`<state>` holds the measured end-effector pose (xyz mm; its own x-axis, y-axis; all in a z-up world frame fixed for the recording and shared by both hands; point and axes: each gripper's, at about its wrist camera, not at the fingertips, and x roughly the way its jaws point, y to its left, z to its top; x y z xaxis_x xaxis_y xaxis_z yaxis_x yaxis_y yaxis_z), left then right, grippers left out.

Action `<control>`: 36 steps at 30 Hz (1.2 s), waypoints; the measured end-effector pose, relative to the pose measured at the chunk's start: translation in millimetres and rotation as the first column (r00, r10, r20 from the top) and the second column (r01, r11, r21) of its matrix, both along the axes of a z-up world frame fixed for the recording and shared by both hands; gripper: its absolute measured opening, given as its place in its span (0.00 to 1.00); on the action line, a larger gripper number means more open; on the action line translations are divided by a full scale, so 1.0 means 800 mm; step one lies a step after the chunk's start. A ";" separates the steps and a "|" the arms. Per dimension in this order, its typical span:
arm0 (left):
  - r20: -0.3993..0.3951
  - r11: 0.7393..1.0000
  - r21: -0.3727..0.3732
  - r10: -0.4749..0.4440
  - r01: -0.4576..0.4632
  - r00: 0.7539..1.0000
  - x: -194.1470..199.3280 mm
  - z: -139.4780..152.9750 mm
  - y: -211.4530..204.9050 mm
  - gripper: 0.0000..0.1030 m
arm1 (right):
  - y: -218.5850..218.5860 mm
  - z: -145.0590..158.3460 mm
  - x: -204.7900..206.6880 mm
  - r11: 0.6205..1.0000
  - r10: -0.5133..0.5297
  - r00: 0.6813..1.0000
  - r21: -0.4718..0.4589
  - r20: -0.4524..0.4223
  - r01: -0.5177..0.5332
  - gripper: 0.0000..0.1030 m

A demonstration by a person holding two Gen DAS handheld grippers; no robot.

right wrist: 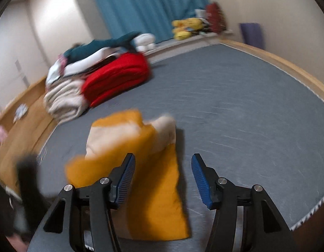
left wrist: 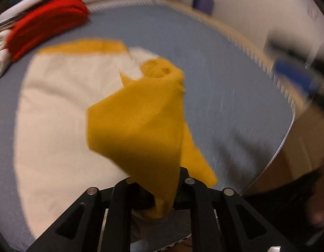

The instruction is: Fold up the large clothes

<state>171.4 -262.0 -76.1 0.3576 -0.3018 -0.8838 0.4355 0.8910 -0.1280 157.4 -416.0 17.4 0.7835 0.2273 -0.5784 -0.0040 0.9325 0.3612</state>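
Observation:
A cream garment with mustard-yellow sleeves (left wrist: 63, 113) lies spread on the grey mattress (left wrist: 225, 96). My left gripper (left wrist: 158, 191) is shut on a yellow sleeve (left wrist: 141, 124) and holds it lifted above the cream body. In the right wrist view the same garment (right wrist: 128, 138) lies bunched ahead, its yellow sleeve (right wrist: 160, 193) running down between my fingers. My right gripper (right wrist: 163, 176) is open and empty, with blue pads (right wrist: 126, 178) on either side of the sleeve. The view is blurred by motion.
A pile of folded clothes, with a red one (right wrist: 118, 73) on a beige one (right wrist: 65, 100), sits at the far left of the mattress. The wooden bed frame (right wrist: 288, 67) runs along the far right edge. A blue curtain (right wrist: 149, 6) hangs behind.

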 end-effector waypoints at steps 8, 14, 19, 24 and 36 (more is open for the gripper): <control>-0.023 0.987 -0.119 -0.110 0.106 0.994 -0.023 0.048 0.048 0.50 | -0.008 -0.004 0.018 0.994 0.033 0.998 0.106 -0.048 -0.028 0.55; 0.061 0.986 -0.137 -0.089 0.097 0.994 -0.060 0.093 0.161 0.50 | 0.032 -0.023 0.027 0.976 0.186 0.979 0.133 -0.086 -0.173 0.55; 0.023 0.978 -0.157 0.140 -0.134 0.990 -0.057 0.065 0.238 0.50 | 0.084 -0.043 0.031 0.958 0.287 0.943 0.046 -0.166 -0.284 0.55; -0.081 0.931 -0.211 0.287 -0.298 0.954 -0.046 0.045 0.265 0.50 | 0.109 -0.075 0.031 0.959 0.244 0.931 -0.075 -0.270 -0.273 0.55; -0.187 0.930 -0.231 0.246 -0.286 0.951 -0.031 0.010 0.248 0.51 | 0.074 -0.026 0.001 0.985 0.160 0.980 -0.048 -0.118 -0.167 0.02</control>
